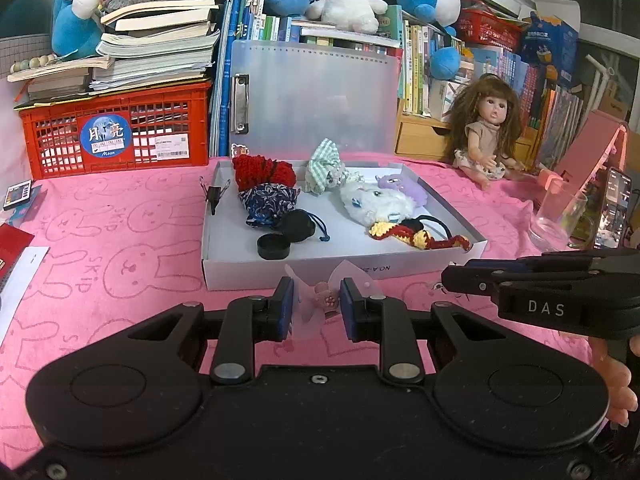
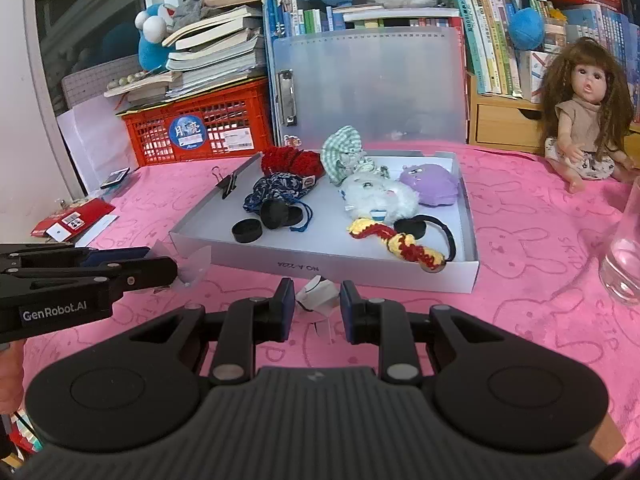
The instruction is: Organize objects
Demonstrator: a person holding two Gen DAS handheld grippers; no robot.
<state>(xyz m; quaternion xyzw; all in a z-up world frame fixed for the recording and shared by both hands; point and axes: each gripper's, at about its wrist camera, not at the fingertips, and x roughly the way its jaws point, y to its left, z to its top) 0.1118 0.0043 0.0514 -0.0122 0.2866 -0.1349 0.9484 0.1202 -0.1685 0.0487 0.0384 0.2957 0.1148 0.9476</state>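
Black jaw linkages fill the bottom of both views. Between the blue pads of the left gripper (image 1: 316, 305) sits a small clear packet (image 1: 310, 308) with a brownish trinket inside; the pads are clenched on its crinkled film. Between the pads of the right gripper (image 2: 316, 305) sits a small white folded item (image 2: 318, 294), its exact kind too unclear to tell; that gripper is also clamped on what it carries.

Both grippers point slightly downward over a pink cloth (image 1: 120, 248) printed with rabbits. They are side by side, the right one's fingers showing at the right edge of the left view, the left one's at the left edge of the right view.

Straight ahead of both, just beyond the fingertips, lies a shallow white tray (image 1: 304, 274). Its near wall runs crosswise to both grippers, and its long axis runs away from them toward the books at the back. Inside are a black cap (image 1: 273, 247), a blue pouch (image 1: 267, 202), a red knit piece (image 1: 262, 171), a green checked cloth (image 1: 325, 165), a white plush (image 1: 376, 202), a purple plush (image 1: 402, 187) and a red-and-yellow crochet cord (image 1: 420, 239).

Bare tray floor shows in the middle near the front wall, between the cap and the cord. Each gripper seems about equally near the tray; the left lines up more with the cap side, the right with the cord side. A short forward reach over the near wall would likely place either item.

A doll (image 1: 490, 132) sits to the right and a glass (image 1: 560, 216) stands nearby, both outside the tray.
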